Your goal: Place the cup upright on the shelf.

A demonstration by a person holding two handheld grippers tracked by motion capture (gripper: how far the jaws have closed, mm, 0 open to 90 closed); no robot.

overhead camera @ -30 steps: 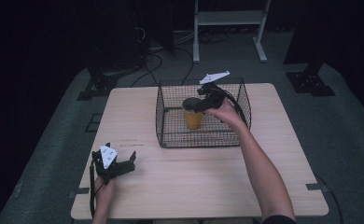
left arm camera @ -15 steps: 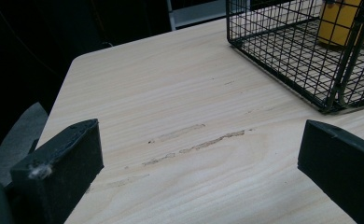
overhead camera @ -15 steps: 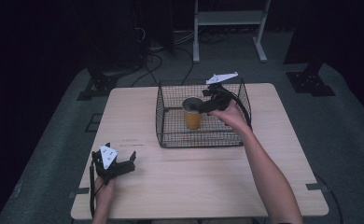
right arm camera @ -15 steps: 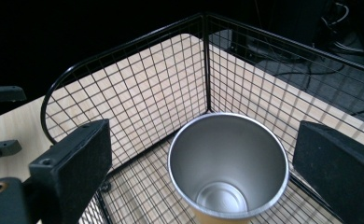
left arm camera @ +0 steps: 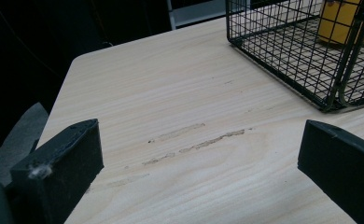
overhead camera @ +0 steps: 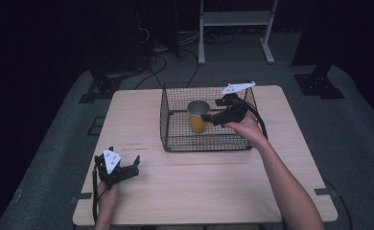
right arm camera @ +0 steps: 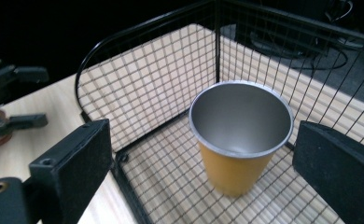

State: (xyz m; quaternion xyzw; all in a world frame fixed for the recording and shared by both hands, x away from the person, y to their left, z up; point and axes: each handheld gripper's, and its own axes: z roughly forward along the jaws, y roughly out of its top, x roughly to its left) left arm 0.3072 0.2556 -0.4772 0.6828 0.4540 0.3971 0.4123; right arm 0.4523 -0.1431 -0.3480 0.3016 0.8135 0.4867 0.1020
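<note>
The cup [right arm camera: 241, 140] is orange outside with a bare metal inside and rim, standing upright on the floor of the wire basket [overhead camera: 175, 139], toward its back left. Your right gripper [overhead camera: 213, 117] hangs just beside it, jaws wide apart. Your left gripper [overhead camera: 127, 168] rests near the table's [overhead camera: 214, 191] front left edge, jaws apart, bare wood ahead.

Left gripper [overhead camera: 127, 168] low at the near left, jaws wide apart. Right gripper [overhead camera: 210, 117] extended forward on an outstretched forearm [overhead camera: 281, 177], jaws spread.
</note>
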